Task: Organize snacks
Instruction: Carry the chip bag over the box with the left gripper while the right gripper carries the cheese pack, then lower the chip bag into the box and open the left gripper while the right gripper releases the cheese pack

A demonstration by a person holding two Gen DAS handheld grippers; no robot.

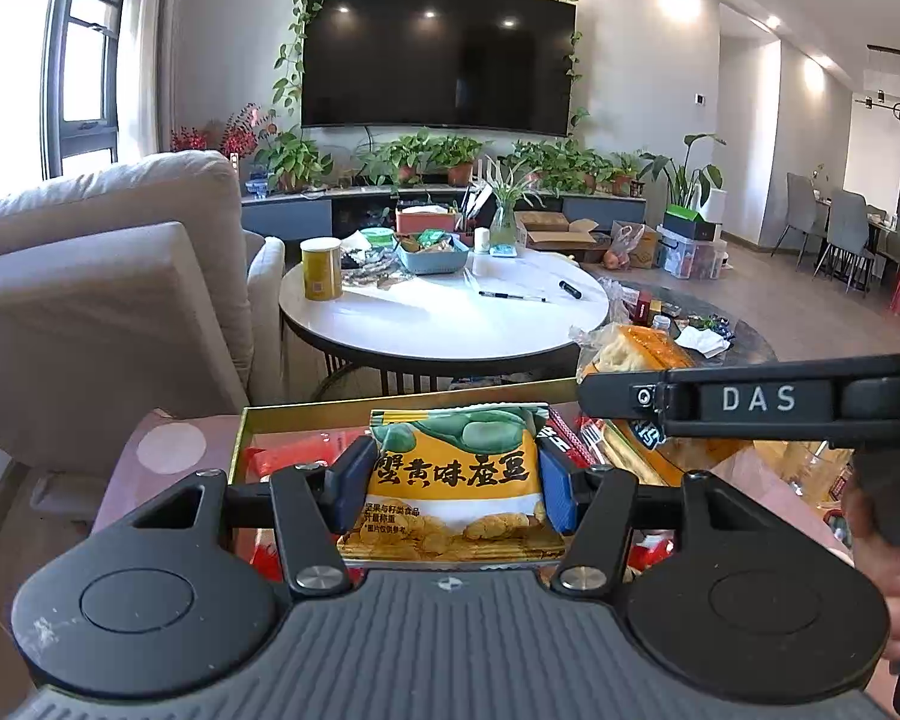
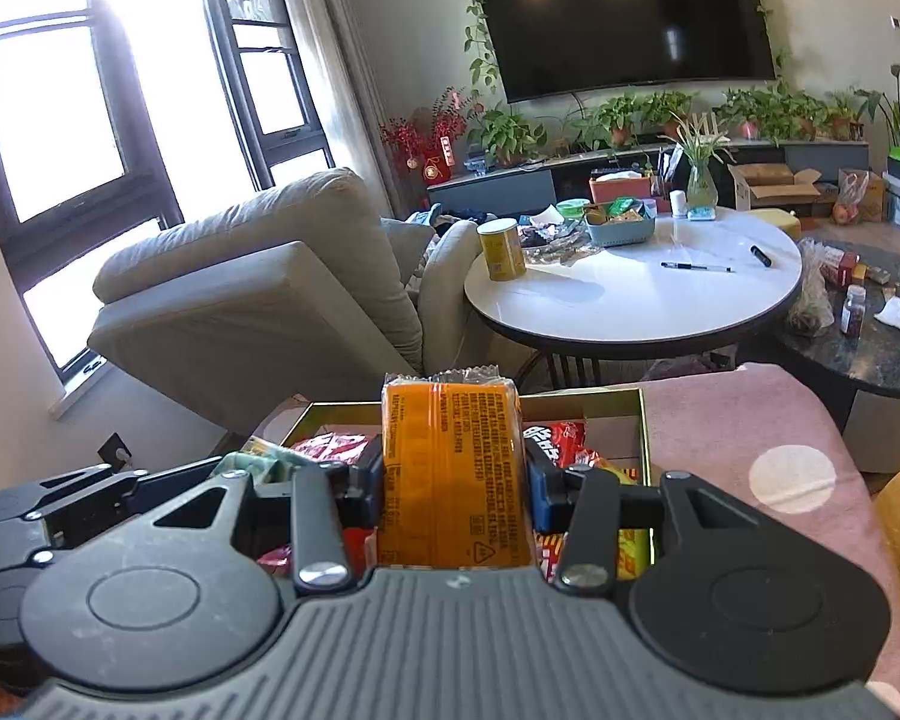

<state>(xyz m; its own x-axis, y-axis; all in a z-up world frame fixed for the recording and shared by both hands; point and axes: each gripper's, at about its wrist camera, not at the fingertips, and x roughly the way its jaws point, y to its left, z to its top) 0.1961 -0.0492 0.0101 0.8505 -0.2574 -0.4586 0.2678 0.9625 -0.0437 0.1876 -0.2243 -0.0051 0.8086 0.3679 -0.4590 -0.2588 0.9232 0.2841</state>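
Snack packets are clamped: yellow-green pack (image 1: 453, 474) in left gripper (image 1: 453, 489), apparently orange pack (image 2: 453, 474) in right gripper (image 2: 455, 489).

The left gripper (image 1: 455, 483) points forward and a bit down. Its two blue pads (image 1: 557, 489) press on the sides of a yellow snack bag (image 1: 453, 474), one at 9 o'clock and one at 3 o'clock. The right gripper (image 2: 455, 495) points the same way, and its pads (image 2: 540, 495) squeeze an orange pack (image 2: 453, 474) the same way. In the left view the right gripper's black body sits at 3 o'clock, with a hand (image 1: 891, 588) wrapped around its handle at 4 o'clock.
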